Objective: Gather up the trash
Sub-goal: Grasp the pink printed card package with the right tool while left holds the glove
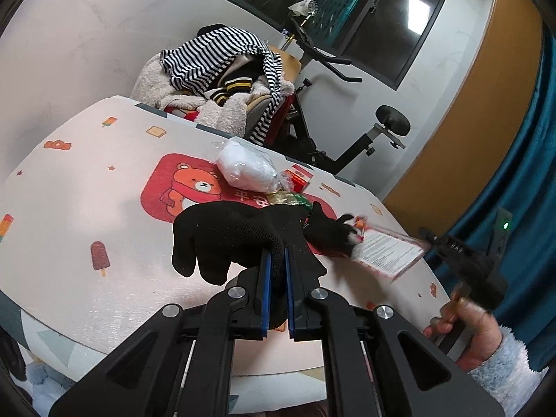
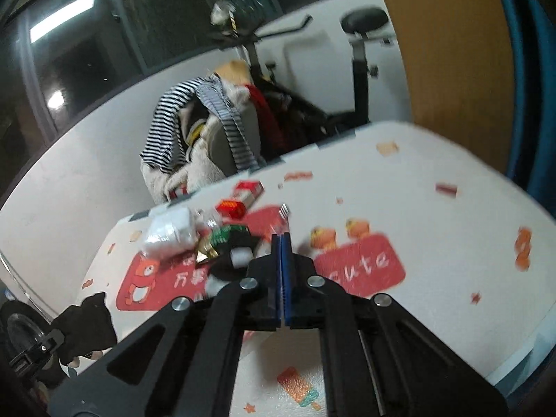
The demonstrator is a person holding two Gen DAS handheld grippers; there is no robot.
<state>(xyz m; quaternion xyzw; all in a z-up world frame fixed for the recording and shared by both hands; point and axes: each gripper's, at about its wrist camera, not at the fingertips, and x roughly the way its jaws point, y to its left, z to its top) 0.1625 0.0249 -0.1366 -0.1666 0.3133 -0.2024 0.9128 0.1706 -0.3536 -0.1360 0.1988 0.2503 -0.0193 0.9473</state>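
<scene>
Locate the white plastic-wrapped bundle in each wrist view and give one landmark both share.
Left wrist: white bundle above centre, on the table beyond the black glove.
Right wrist: white bundle left of centre, beside the green wrapper.
Shared landmark: striped clothes pile behind the table.

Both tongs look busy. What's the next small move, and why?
Probably lift both away to drop their loads: the left tongs pinch the black glove, the right tongs seem shut on the printed packet, so neither can take the green wrapper or white bundle yet. No bin shows.
</scene>
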